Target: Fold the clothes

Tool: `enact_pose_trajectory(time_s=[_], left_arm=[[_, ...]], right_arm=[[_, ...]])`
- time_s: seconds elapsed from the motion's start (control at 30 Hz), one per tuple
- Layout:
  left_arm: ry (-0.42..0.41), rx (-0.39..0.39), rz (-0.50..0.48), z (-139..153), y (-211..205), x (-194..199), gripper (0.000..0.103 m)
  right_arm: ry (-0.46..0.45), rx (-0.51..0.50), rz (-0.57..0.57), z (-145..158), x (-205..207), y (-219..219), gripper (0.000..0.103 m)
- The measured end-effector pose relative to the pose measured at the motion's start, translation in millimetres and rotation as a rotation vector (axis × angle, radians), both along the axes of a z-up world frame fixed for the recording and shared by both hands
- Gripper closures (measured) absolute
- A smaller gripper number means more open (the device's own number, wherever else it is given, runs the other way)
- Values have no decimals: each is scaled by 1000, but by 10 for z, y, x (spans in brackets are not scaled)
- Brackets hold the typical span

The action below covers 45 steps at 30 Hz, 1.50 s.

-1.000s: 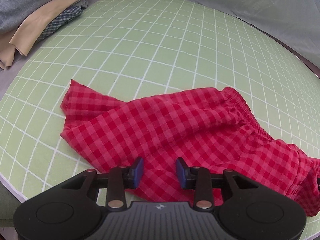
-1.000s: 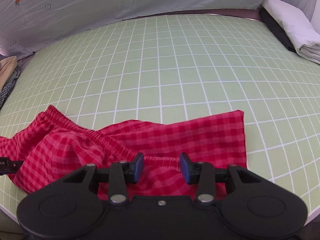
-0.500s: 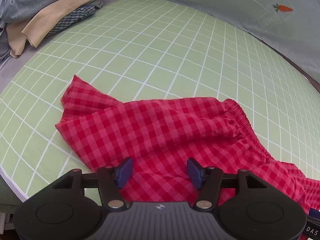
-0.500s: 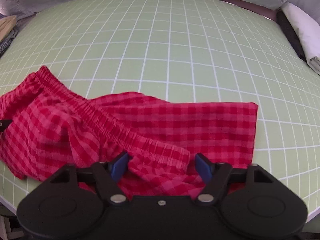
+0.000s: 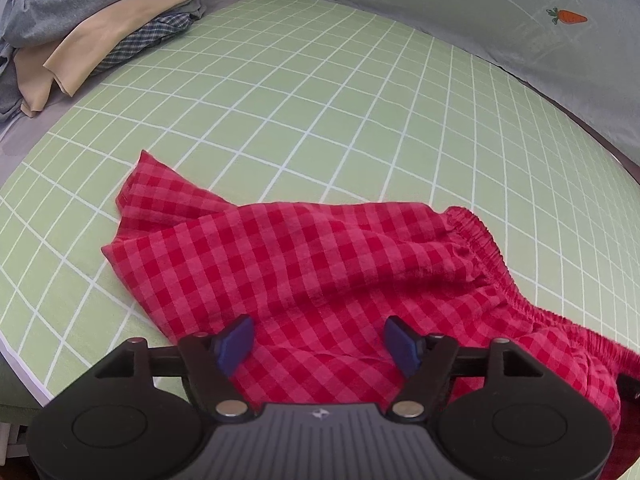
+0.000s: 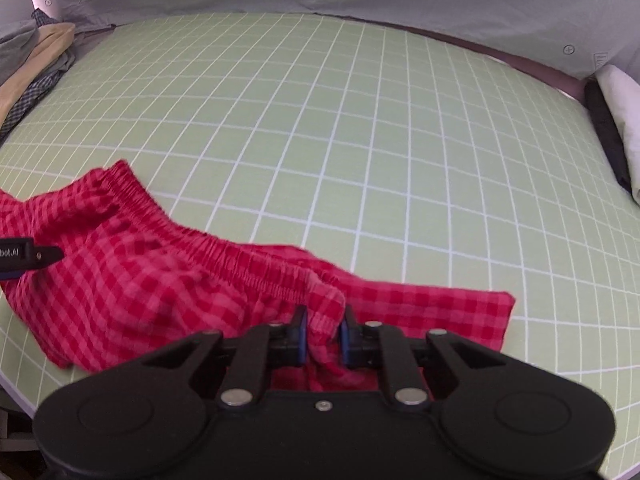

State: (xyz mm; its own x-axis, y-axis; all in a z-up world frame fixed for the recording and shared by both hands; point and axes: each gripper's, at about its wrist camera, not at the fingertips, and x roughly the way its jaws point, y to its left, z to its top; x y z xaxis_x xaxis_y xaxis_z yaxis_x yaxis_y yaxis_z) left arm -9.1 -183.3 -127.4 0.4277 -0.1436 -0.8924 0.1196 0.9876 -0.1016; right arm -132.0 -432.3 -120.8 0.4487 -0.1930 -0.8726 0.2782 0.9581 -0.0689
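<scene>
Red checked shorts (image 5: 320,264) lie crumpled on the green grid mat (image 5: 320,100), elastic waistband (image 5: 488,256) to the right. My left gripper (image 5: 320,344) is open wide, just above the cloth near its front edge, holding nothing. In the right wrist view the shorts (image 6: 140,280) spread to the left, one leg (image 6: 440,308) lying flat to the right. My right gripper (image 6: 323,338) has closed on the waistband end (image 6: 324,320), cloth pinched between its blue pads. The left gripper's tip (image 6: 28,256) shows at the left edge.
A pile of grey, beige and plaid clothes (image 5: 88,28) sits at the mat's far left, also in the right view (image 6: 32,72). Folded white and dark clothes (image 6: 616,128) lie at the far right. A grey carrot-print sheet (image 5: 520,20) borders the back. The mat's front edge is close.
My right gripper went from open to shut on the waistband. My left gripper opened wider and moved slightly over the cloth. The shorts shifted a little.
</scene>
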Motion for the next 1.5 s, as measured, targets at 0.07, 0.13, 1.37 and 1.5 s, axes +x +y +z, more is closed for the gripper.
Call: enact_pose_trajectory(time_s=[0.07, 0.13, 1.37, 1.5], left_arm=[[8, 26, -17, -8, -46, 8, 27], [27, 38, -23, -3, -69, 38, 27], [-139, -182, -459, 729, -868, 1069, 103], [-290, -263, -338, 1035, -1112, 1748, 95]], right_arm=[[-30, -25, 5, 43, 15, -50, 87], [-65, -42, 12, 87, 18, -82, 87], [-303, 325, -149, 412, 128, -729, 88], [-382, 406, -161, 509, 846, -1139, 87]])
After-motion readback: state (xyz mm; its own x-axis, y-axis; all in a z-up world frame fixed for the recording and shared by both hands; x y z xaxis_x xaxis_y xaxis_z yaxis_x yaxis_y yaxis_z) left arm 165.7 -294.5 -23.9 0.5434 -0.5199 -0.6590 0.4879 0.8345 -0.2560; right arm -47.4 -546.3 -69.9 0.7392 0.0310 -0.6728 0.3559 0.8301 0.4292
